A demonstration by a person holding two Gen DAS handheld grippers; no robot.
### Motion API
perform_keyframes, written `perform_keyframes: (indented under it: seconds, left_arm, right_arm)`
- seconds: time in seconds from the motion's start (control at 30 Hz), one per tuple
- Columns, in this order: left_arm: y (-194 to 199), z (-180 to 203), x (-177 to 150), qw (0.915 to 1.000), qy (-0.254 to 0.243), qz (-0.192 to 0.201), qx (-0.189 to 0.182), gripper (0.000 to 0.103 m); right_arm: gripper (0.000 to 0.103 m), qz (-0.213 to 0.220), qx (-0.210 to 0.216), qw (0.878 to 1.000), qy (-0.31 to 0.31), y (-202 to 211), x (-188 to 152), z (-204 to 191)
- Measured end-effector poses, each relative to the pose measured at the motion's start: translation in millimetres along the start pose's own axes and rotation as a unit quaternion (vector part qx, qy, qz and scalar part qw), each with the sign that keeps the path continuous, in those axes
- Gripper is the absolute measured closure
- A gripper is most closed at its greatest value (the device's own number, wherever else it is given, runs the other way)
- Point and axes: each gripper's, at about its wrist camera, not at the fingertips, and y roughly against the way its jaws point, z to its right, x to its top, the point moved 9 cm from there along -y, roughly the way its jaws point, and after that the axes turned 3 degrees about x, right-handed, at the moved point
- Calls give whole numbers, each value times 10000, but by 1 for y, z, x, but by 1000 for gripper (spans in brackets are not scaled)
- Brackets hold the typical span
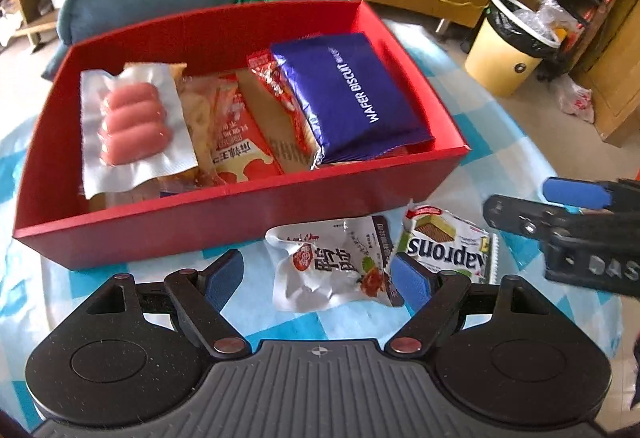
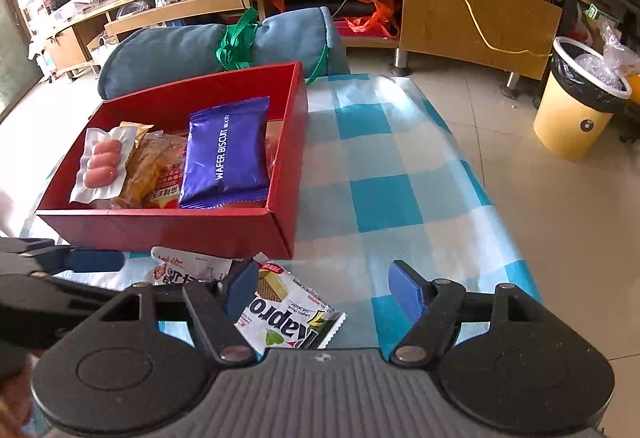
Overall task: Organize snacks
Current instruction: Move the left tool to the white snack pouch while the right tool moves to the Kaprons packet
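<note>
Left wrist view: we note the left gripper (image 1: 316,274) spread wide over a white pouch (image 1: 332,266) beside the wafer pack (image 1: 448,250), both before the red box (image 1: 224,222). Right gripper (image 2: 324,290) likewise wide, empty.

we count one red box (image 1: 224,226), five packets in it, two packets near, one bin (image 1: 516,46).

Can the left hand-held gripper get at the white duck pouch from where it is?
Probably yes. The left hand-held gripper is open, and the duck pouch lies flat on the cloth between its fingers, uncovered. The Napro pack touches its right edge, near one finger.
</note>
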Motion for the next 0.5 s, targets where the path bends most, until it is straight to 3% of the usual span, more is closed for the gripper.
perform_keyframes:
  seconds: [0.27,0.5]
  left_arm:
    - [-15,6,-15,9983,170,-429,-367,20]
    - [16,19,-52,9912,-383,-674,-1073,19]
  right_arm:
    - [35,-28,125,9999,-43,1,0,1]
    - [35,11,263,9995,-154,7,2,1]
